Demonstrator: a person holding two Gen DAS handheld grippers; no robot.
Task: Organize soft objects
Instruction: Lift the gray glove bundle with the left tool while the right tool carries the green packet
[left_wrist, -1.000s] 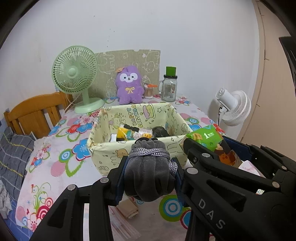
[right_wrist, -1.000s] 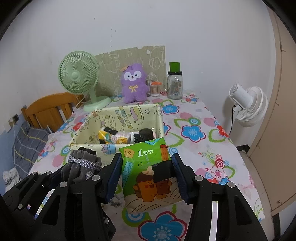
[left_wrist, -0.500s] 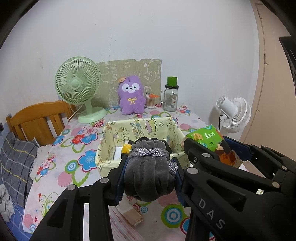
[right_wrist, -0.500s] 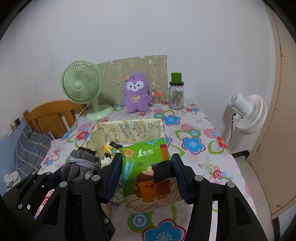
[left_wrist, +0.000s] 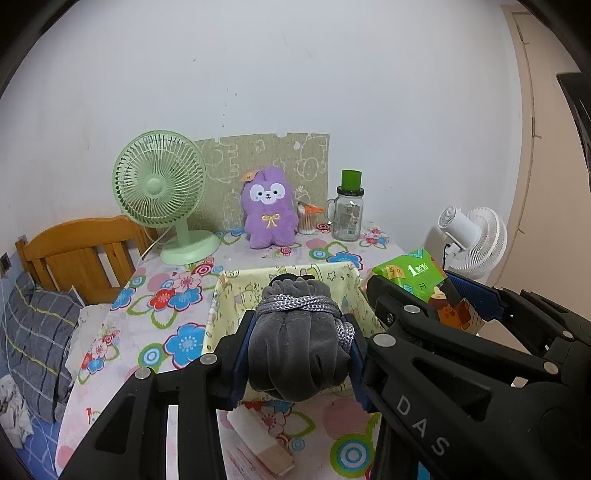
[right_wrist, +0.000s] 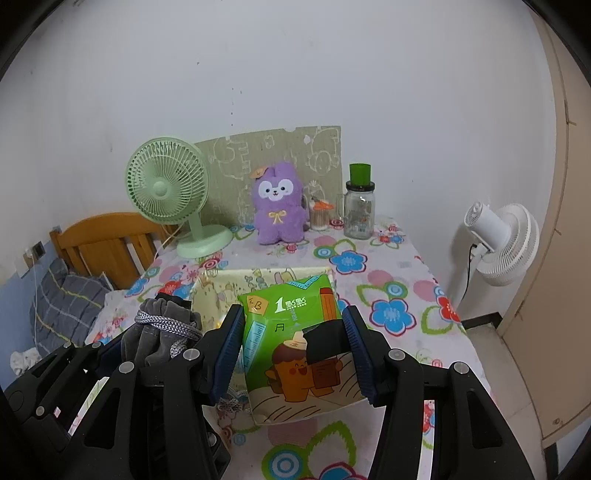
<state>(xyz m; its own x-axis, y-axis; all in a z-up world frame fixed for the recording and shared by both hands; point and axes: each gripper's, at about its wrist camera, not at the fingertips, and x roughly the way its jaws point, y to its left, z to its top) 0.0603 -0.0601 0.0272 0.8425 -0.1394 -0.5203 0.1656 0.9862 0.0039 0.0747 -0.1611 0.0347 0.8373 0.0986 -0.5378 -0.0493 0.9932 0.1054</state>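
Both loads are lifted but not yet stowed: the left gripper (left_wrist: 299, 350) clamps a grey pouch (left_wrist: 298, 343) and the right gripper (right_wrist: 295, 350) clamps a green pack (right_wrist: 299, 350), each held near the yellow bin (left_wrist: 343, 291) at 12 o'clock. By my judgement the drop-off remains. The pack reads "1" and "OPEN"; the gripper arm reads "DAS".

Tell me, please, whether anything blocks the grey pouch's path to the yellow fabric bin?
Nothing visible does. The left gripper holds the grey pouch just short of the yellow fabric bin, whose top is open.
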